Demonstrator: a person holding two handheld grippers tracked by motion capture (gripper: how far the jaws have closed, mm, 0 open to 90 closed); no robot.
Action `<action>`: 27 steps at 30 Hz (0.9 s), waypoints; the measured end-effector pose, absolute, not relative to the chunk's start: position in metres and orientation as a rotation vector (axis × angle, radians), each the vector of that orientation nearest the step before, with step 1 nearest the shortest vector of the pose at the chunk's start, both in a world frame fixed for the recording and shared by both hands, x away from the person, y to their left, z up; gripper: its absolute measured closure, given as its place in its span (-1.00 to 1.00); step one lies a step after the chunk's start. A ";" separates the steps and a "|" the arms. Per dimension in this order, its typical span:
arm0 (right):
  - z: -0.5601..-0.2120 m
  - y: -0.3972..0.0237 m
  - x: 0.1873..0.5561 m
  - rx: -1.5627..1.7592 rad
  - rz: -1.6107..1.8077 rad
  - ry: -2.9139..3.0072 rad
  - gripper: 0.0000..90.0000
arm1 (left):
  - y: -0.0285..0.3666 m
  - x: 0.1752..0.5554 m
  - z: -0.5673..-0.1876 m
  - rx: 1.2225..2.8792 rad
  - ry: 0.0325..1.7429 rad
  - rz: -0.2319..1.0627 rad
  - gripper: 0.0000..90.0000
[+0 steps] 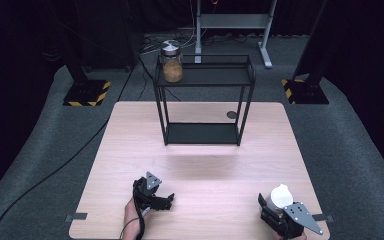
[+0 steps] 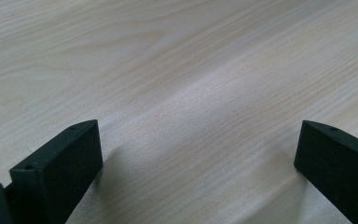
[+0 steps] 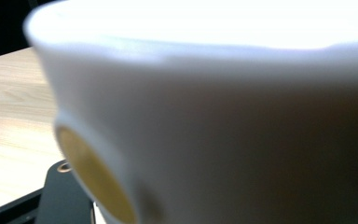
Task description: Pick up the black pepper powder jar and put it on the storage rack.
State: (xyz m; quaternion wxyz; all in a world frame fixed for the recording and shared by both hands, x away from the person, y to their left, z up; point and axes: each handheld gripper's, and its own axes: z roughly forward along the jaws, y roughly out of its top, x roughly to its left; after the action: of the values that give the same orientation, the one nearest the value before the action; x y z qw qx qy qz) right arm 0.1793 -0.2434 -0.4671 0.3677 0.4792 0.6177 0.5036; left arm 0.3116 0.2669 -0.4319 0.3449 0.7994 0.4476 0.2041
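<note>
A recording lab or test studio, not a home. Shown by black curtains all around, grey carpet underfoot, and a lone pale wooden table (image 1: pixel 200 170) set in the middle. Also by stand bases marked with yellow-and-black hazard tape (image 1: pixel 86 93), loose black cables (image 1: pixel 45 175) trailing across the floor, and a grey metal frame (image 1: pixel 232 22) at the back. Staged with a small black wire shelf (image 1: pixel 202 97) bearing a single jar (image 1: pixel 171 62).

You have one white cup (image 1: pixel 280 196), one lidded jar (image 1: pixel 172 62) (brown filling), one black two-tier rack (image 1: pixel 204 95), two claws, one bench (image 1: pixel 130 165).
</note>
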 end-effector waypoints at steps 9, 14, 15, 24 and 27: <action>-0.456 -0.245 0.180 1.233 1.297 1.586 -0.33 | 0.266 0.312 -0.432 2.077 1.159 0.531 -1.00; -0.448 -0.247 0.182 1.246 1.299 1.582 -0.33 | 0.265 0.312 -0.432 2.077 1.159 0.536 -1.00; -0.446 -0.248 0.183 1.245 1.300 1.582 -0.33 | 0.265 0.312 -0.432 2.076 1.160 0.534 -1.00; -0.433 -0.249 0.188 1.246 1.292 1.598 -0.33 | 0.265 0.314 -0.432 2.079 1.154 0.531 -1.00; -0.429 -0.250 0.191 1.251 1.300 1.602 -0.33 | 0.264 0.315 -0.432 2.079 1.156 0.529 -1.00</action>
State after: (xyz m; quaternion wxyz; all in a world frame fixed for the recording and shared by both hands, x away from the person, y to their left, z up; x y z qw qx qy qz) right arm 0.1907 -0.2503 -0.4288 0.3563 0.4842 0.6205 0.5035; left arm 0.3148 0.2641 -0.4318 0.3449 0.8008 0.4453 0.2038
